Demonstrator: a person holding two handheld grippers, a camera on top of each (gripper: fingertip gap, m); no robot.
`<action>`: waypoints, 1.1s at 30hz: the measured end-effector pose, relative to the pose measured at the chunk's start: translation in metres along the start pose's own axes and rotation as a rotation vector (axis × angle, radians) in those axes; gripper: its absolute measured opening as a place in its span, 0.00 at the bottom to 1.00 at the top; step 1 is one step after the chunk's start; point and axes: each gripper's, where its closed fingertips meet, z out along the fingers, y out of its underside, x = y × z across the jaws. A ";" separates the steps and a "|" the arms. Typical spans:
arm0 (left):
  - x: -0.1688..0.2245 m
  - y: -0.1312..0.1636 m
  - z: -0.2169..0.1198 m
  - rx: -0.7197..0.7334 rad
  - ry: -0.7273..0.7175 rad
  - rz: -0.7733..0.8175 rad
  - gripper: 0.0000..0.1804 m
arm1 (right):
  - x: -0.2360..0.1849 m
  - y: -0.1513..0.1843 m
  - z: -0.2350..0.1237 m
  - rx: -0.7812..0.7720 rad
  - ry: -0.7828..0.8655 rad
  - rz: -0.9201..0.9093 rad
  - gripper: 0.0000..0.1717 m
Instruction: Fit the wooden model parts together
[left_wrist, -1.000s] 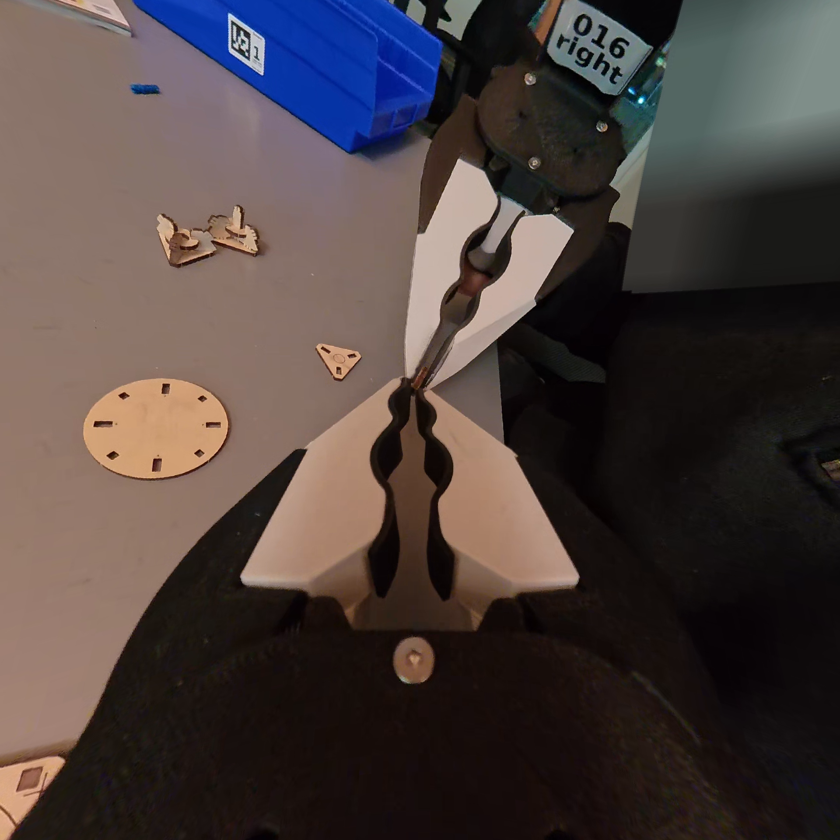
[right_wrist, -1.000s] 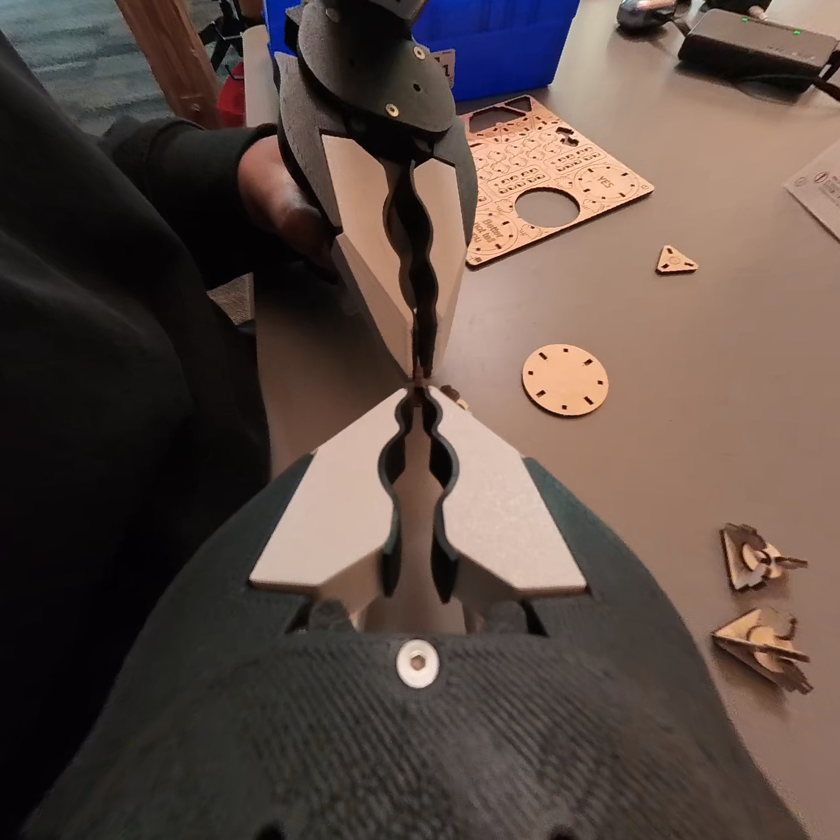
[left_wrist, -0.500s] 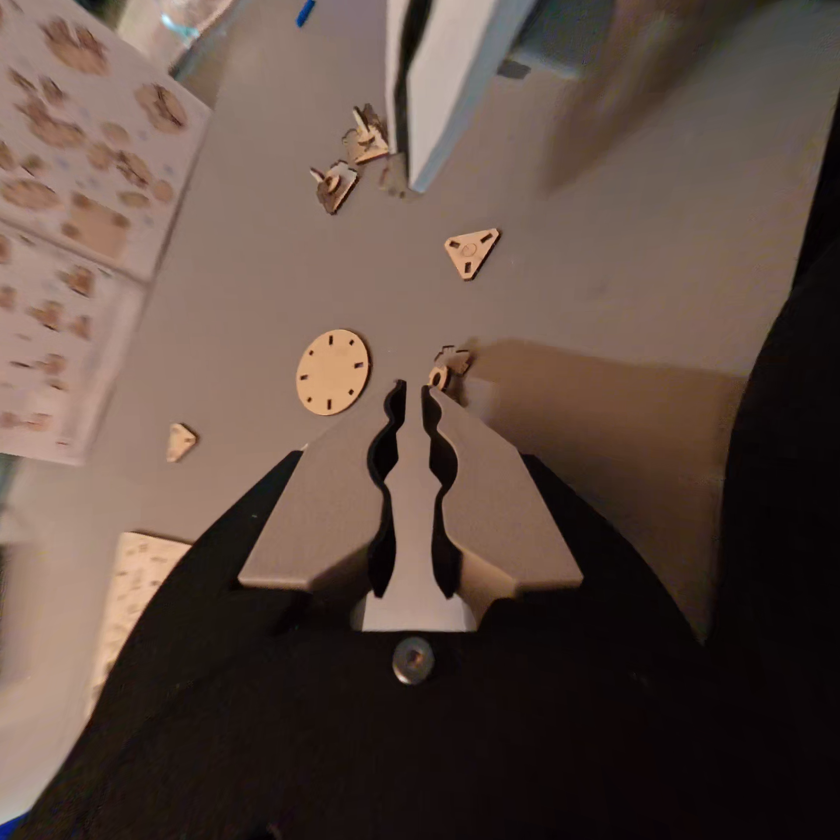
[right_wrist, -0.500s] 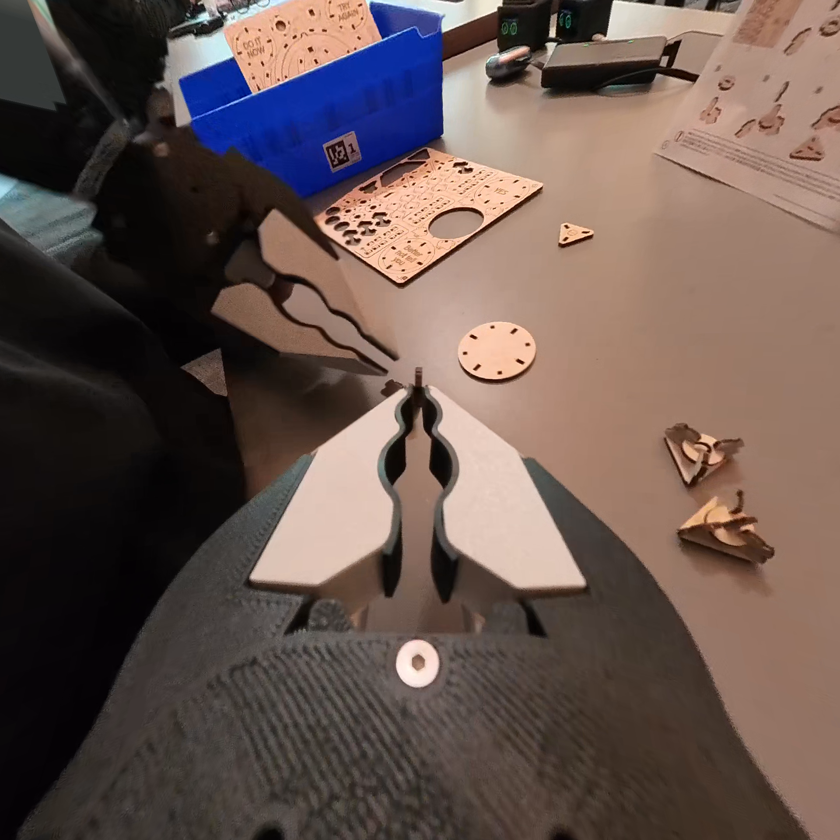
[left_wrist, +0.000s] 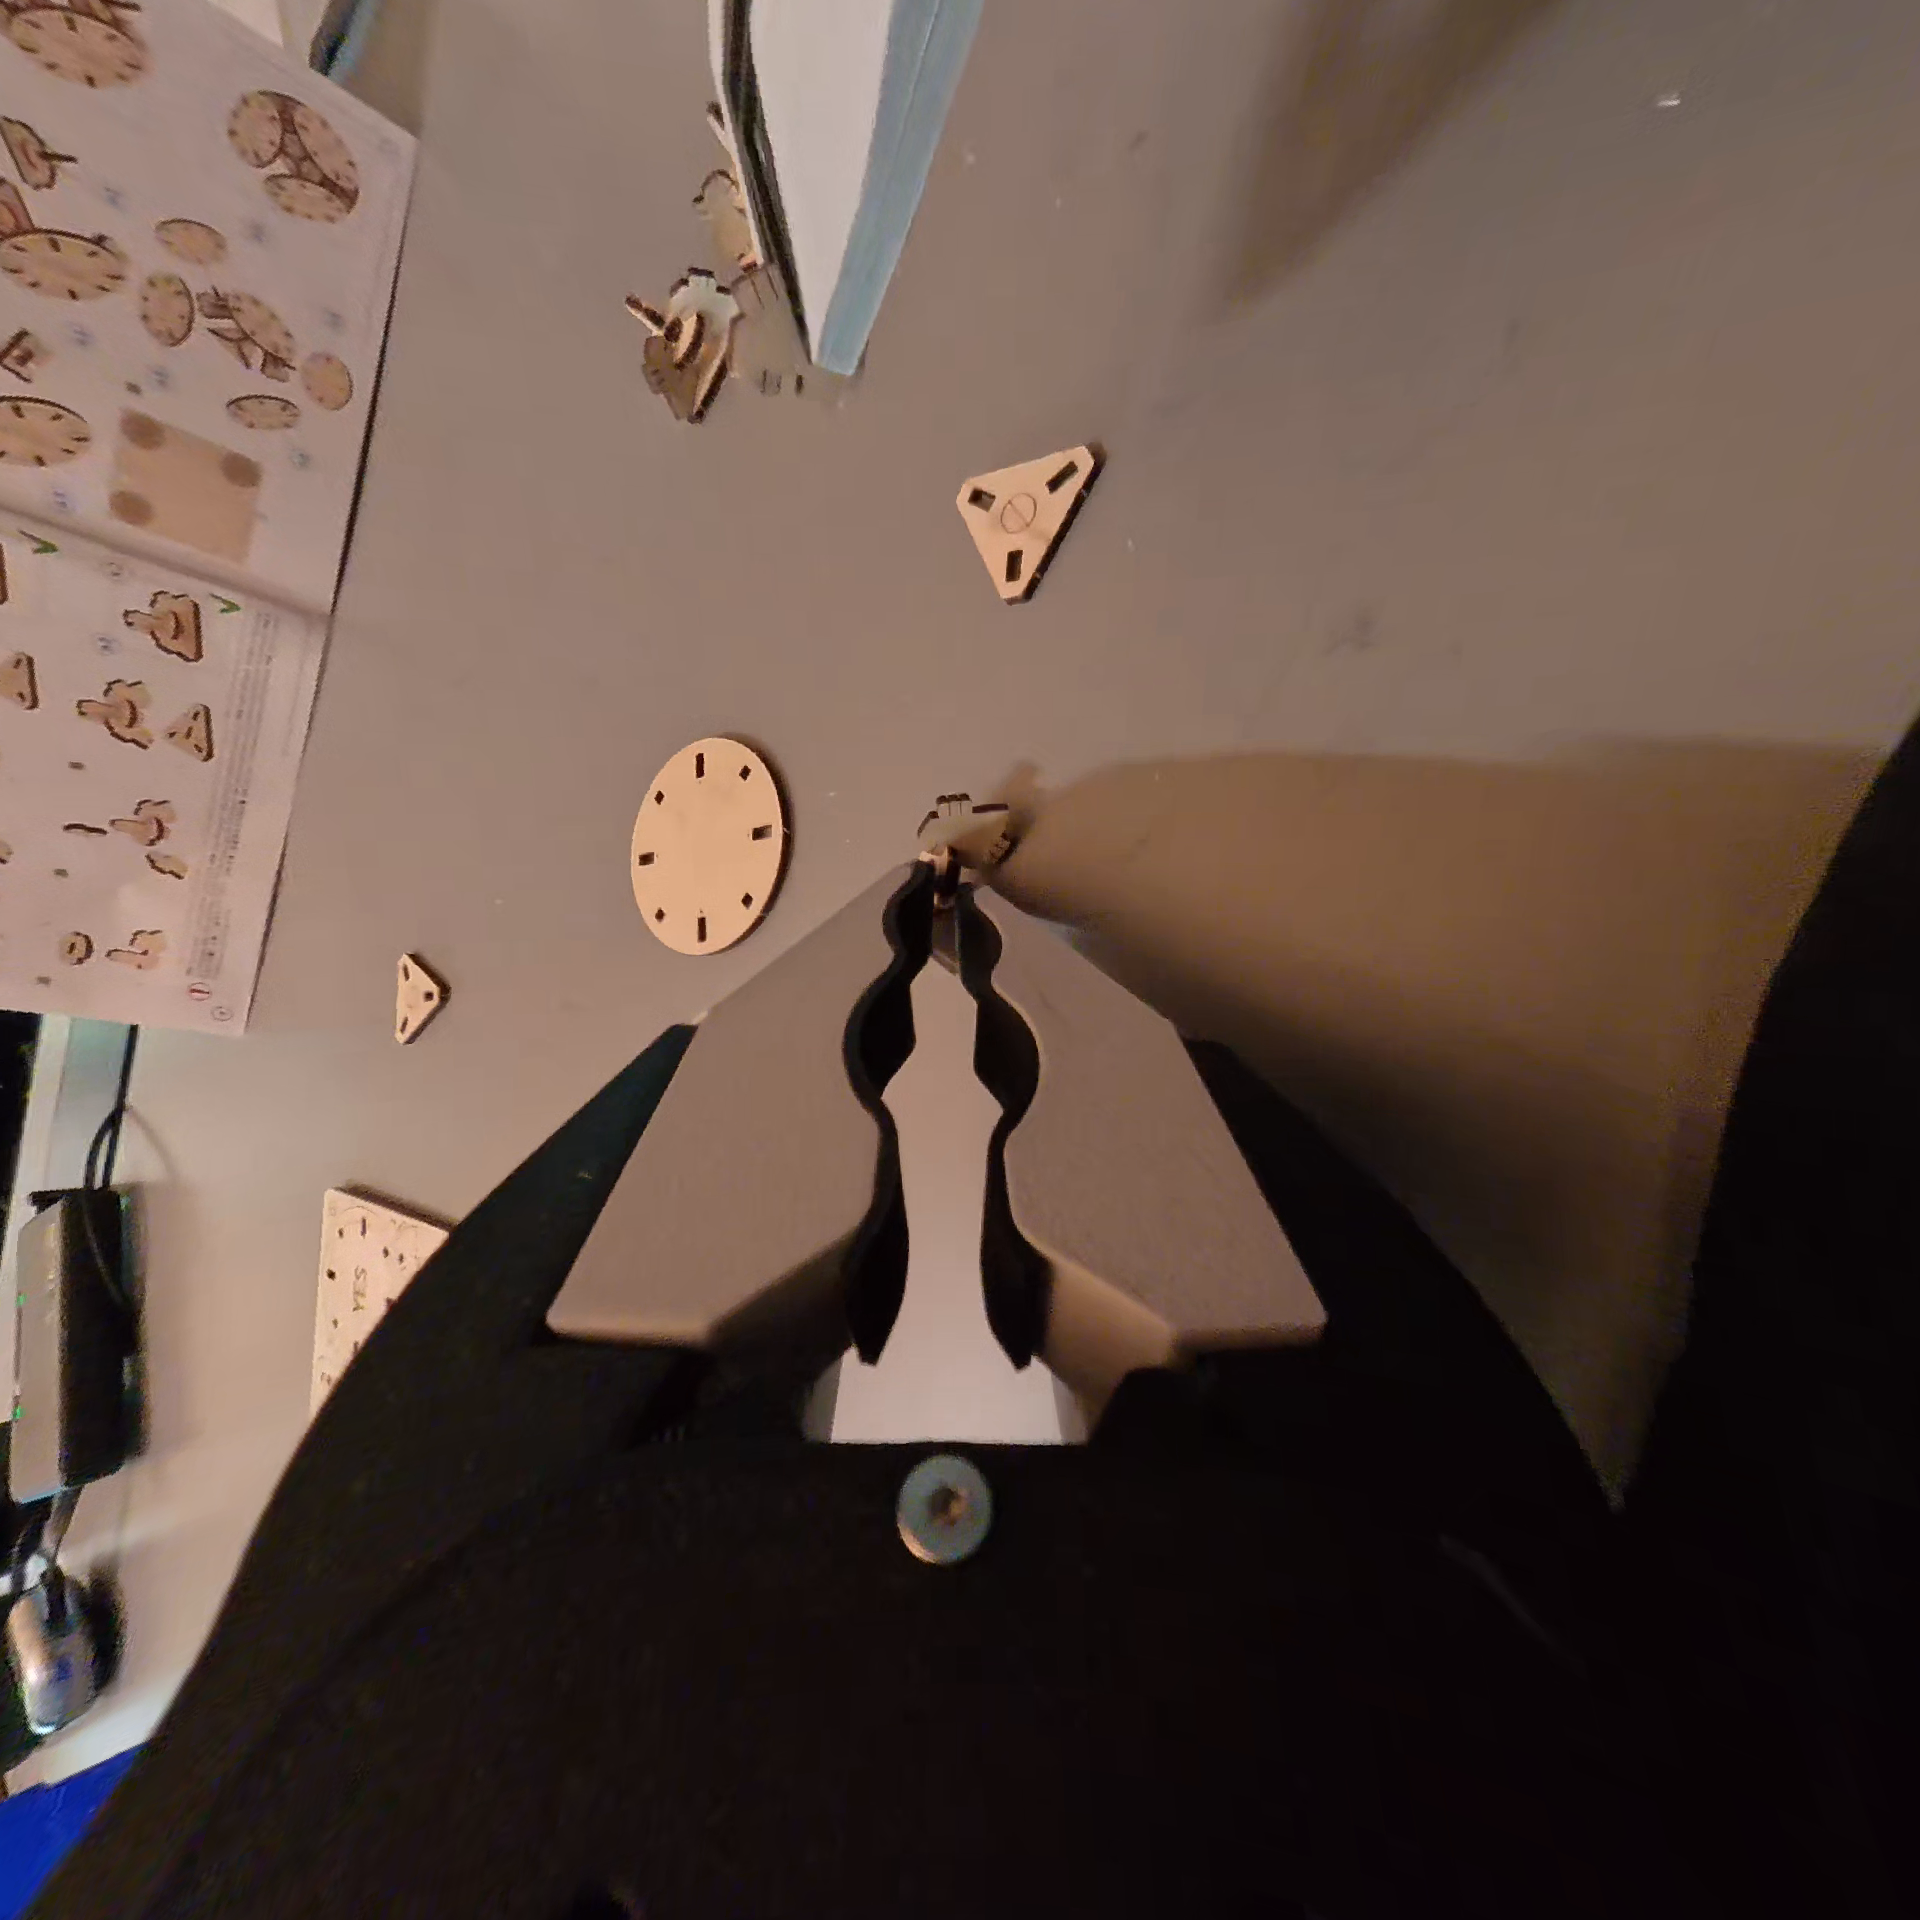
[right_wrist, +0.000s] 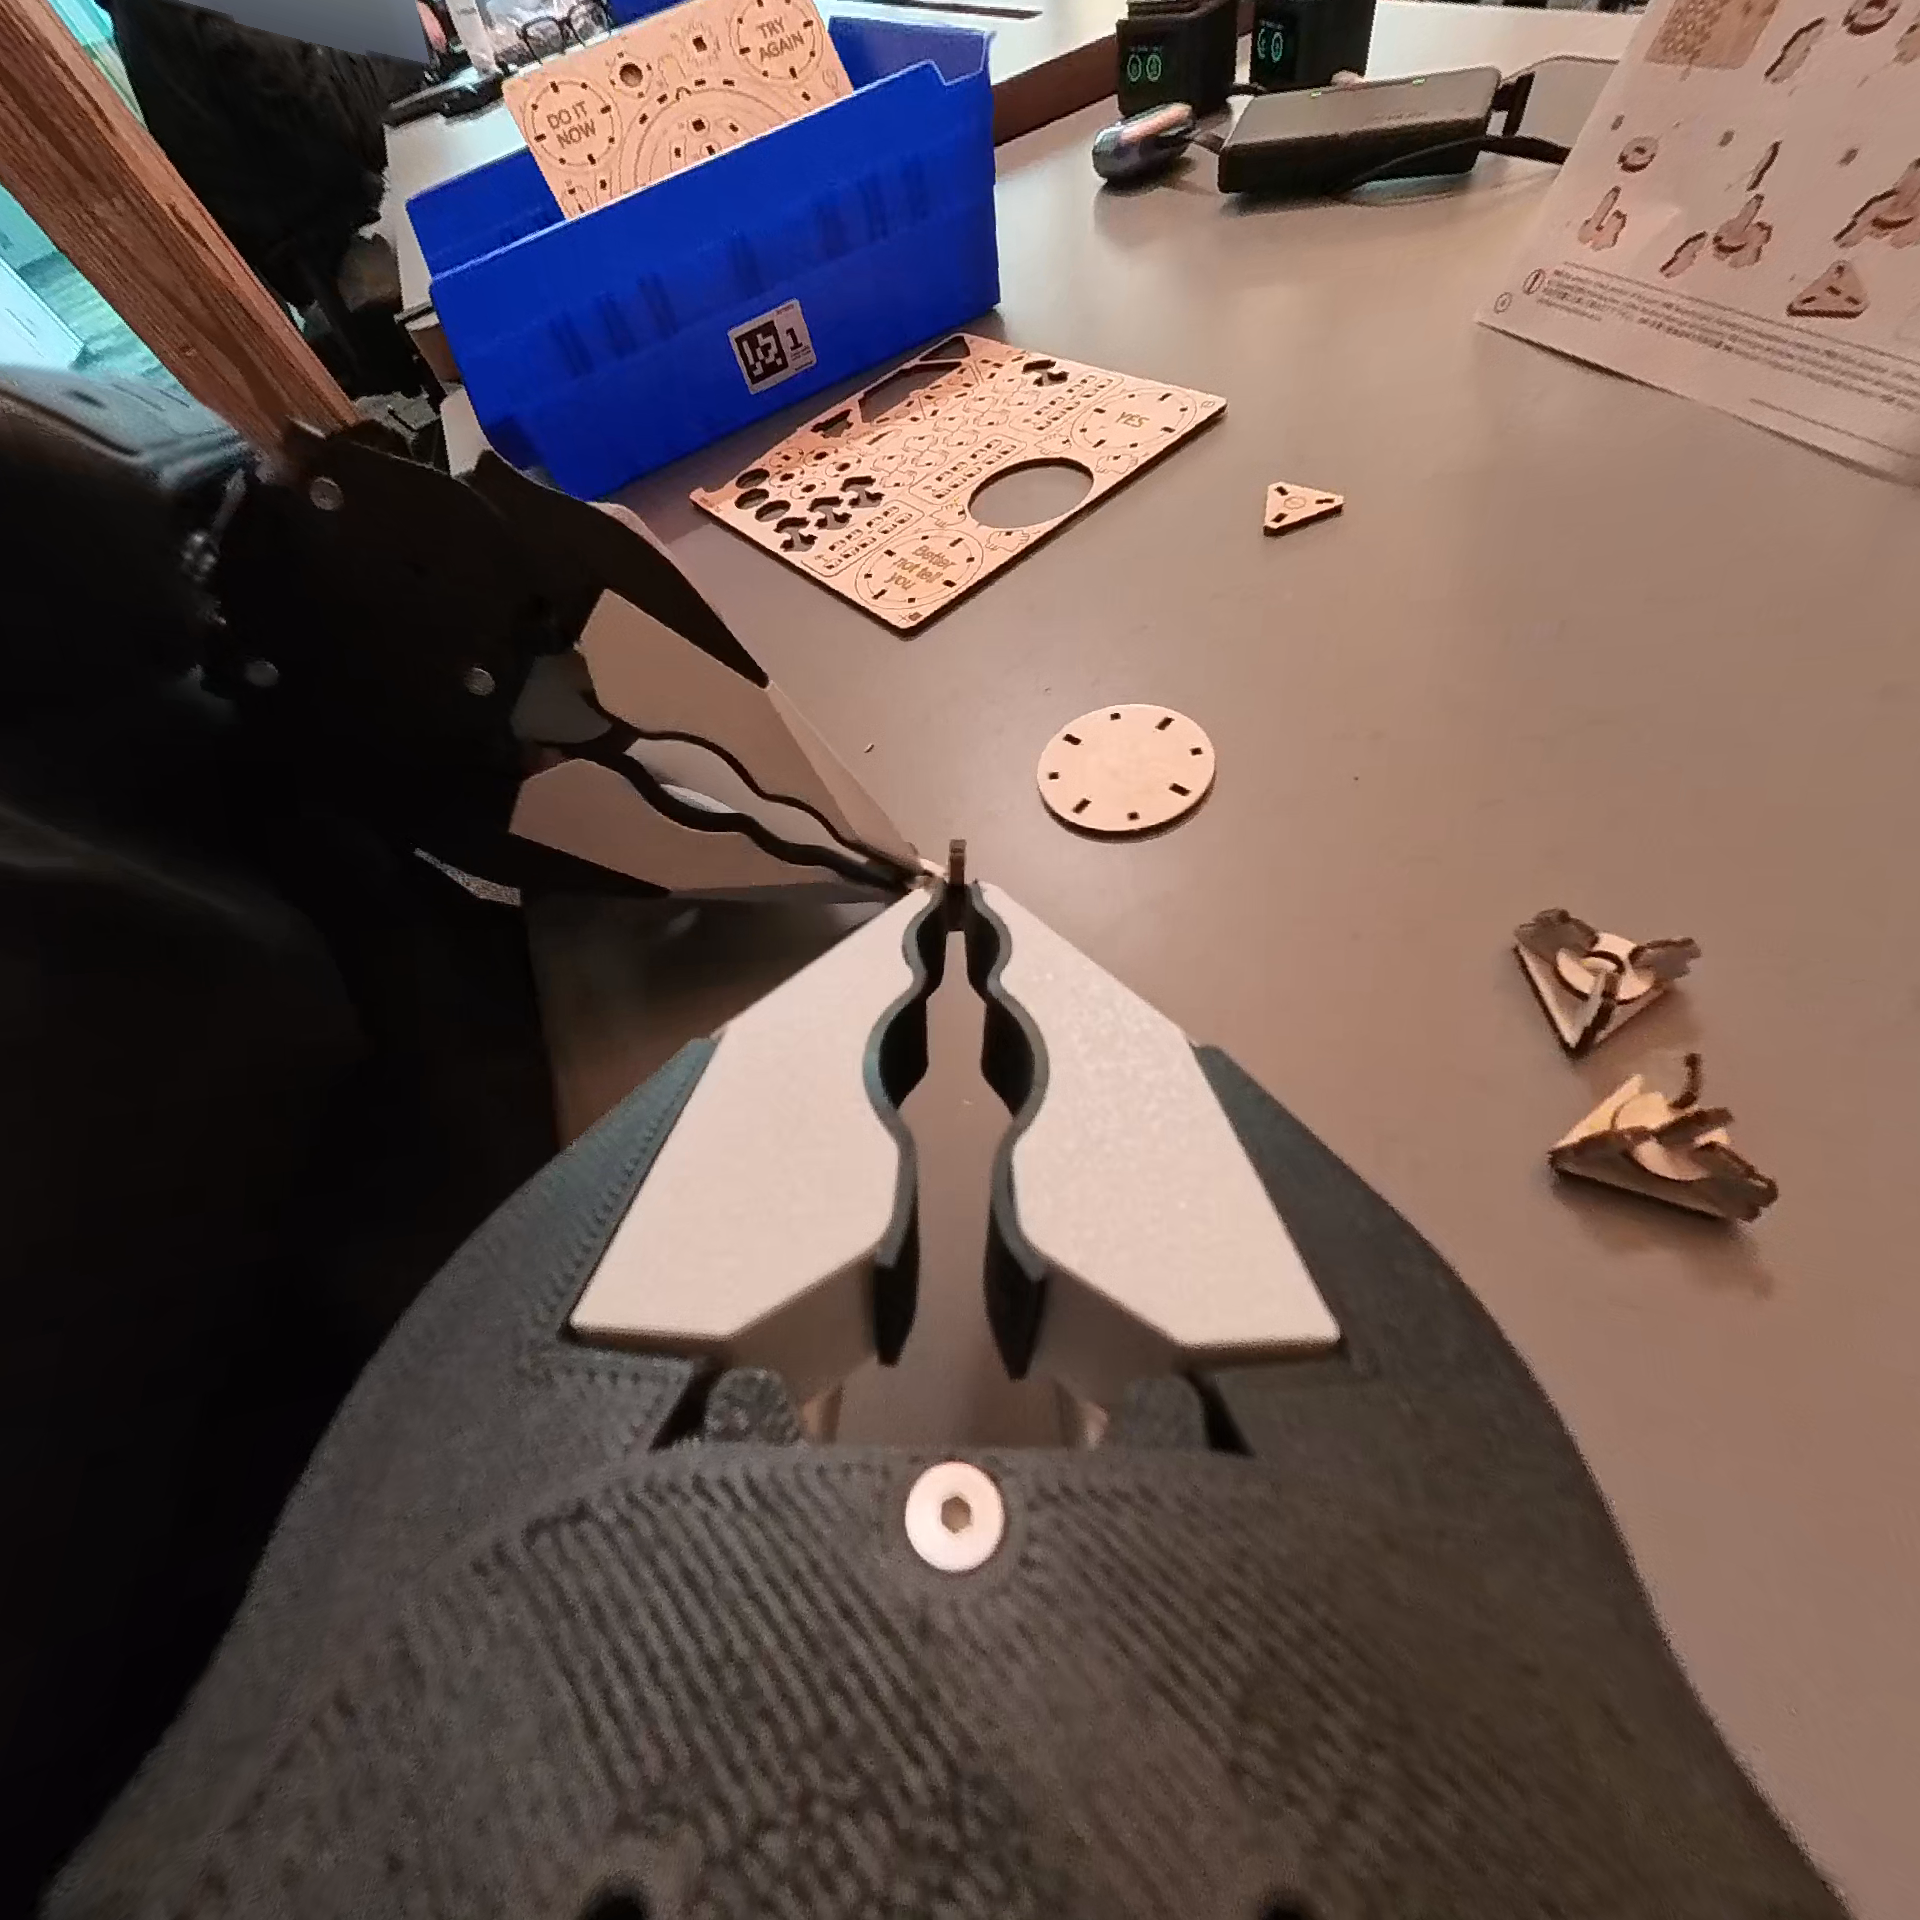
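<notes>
Working over a grey table (right_wrist: 1455, 727), biggest thing is the blue bin (right_wrist: 727, 270) far left with a wooden sheet standing in it; just in front lies a punched-out plywood sheet (right_wrist: 935, 488). Instruction paper (right_wrist: 1714, 208) sits far right, probably kept in view for reference. Slotted wooden disc (right_wrist: 1125, 769) lies flat mid-table, well apart from my tips. Two part-built triangle assemblies (right_wrist: 1600, 977) are parked on the right, out of the way. Loose triangle plate (right_wrist: 1301, 507) lies farther back.

My right gripper (right_wrist: 954, 896) is pressed together on a thin dark wooden peg (right_wrist: 956, 868), which stands upright from the tips. My left gripper (left_wrist: 938, 883) pinches a small wooden piece (left_wrist: 966, 831) at its very tips. Both tips sit almost touching, so I judge the parts are held that way for joining.
</notes>
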 end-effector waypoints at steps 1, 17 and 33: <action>-0.001 0.000 0.000 -0.003 -0.005 0.002 0.01 | 0.000 0.000 0.000 0.006 -0.005 0.009 0.00; -0.049 -0.072 -0.098 1.037 0.605 -0.676 0.00 | -0.025 -0.029 -0.022 0.297 -0.547 0.672 0.00; -0.026 -0.076 -0.098 0.991 0.834 -0.708 0.00 | -0.056 -0.042 -0.010 0.237 -0.561 0.369 0.00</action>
